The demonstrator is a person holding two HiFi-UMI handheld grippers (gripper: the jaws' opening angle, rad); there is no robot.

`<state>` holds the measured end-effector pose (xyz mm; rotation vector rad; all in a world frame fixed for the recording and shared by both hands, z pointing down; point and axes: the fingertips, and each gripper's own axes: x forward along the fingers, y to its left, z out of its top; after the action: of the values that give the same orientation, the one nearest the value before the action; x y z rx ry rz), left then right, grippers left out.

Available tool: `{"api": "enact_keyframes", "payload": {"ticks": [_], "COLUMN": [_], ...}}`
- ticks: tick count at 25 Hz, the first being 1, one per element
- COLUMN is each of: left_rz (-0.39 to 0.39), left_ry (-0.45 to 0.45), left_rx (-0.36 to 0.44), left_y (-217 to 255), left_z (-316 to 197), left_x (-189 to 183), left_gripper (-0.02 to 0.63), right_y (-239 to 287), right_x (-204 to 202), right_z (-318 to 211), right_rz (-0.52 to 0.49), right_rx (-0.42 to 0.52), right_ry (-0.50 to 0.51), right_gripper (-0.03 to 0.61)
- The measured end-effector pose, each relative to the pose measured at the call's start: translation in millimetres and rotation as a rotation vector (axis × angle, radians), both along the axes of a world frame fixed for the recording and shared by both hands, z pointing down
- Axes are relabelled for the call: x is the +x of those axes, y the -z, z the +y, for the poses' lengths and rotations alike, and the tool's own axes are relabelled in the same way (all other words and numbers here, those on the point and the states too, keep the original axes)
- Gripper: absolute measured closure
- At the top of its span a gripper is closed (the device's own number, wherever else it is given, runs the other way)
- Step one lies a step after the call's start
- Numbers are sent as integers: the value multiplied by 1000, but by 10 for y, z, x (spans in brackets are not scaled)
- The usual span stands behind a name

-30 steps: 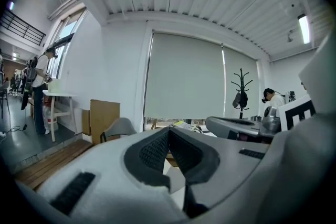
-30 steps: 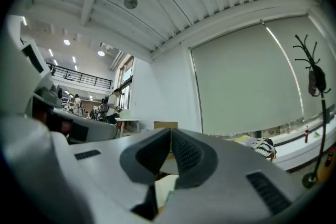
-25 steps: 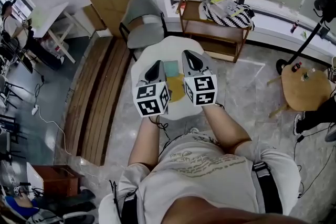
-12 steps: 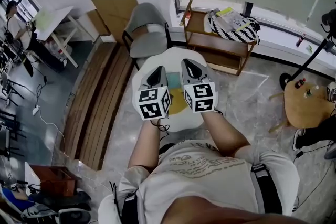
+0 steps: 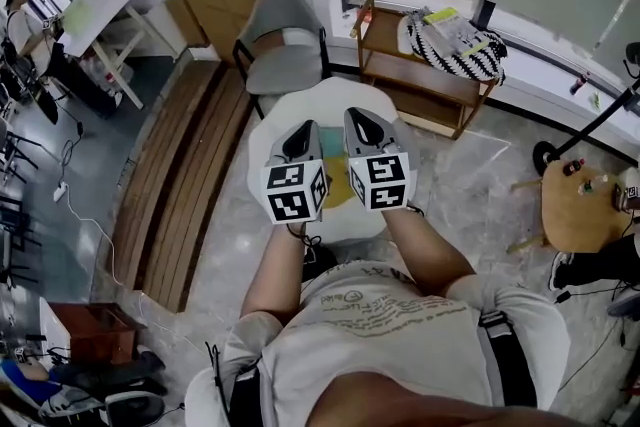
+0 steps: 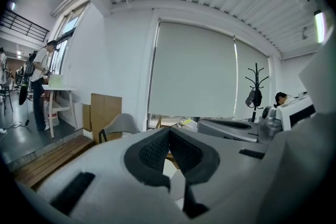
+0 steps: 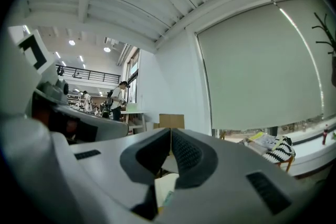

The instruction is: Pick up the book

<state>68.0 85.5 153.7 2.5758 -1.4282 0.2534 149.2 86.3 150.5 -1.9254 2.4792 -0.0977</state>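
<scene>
On white round counter [image 5: 318, 101], noted book [image 5: 337, 185] lying flat. Held left gripper [image 5: 305, 128] and right gripper [image 5: 358, 116] side by side above it, both closed, empty.

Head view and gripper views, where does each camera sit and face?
Head view: on the person's head, steeply down at the round white table; forearms, torso, left gripper, right gripper show.
Left gripper view: on that gripper, towards the roller blind; its shut jaws show.
Right gripper view: likewise, towards the same blind; shut jaws show.
Shared: both gripper views show the blind and cardboard.
</scene>
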Motion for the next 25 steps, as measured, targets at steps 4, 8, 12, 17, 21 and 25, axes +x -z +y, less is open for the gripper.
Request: {"api": "enact_keyframes", "payload": {"ticks": [4, 8, 12, 17, 21, 25], "left_rz": [-3, 0, 8, 21, 40, 55], "left_ry": [-26, -33, -24, -22, -42, -75], "left_rx": [-1, -10, -30, -39, -54, -59], "left_y": [-19, -31, -96, -131, -175, -195], "left_z": [-236, -460, -734, -1089, -1381, -1648], "left_x": [49, -2, -185, -423, -594, -743], "left_gripper": [594, 594, 594, 594, 594, 594], "right_y": [-9, -44, -94, -117, -124, -156], "right_x": [92, 94, -124, -371, -537, -687], "right_z": [-207, -451, -711, -1085, -1354, -1607], "right_rz": [0, -7, 8, 29, 42, 60], "right_rx": [-5, -22, -30, -36, -41, -51], "right_ry": [-33, -48, -25, -16, -32, -60], "right_gripper": [549, 551, 549, 549, 549, 549]}}
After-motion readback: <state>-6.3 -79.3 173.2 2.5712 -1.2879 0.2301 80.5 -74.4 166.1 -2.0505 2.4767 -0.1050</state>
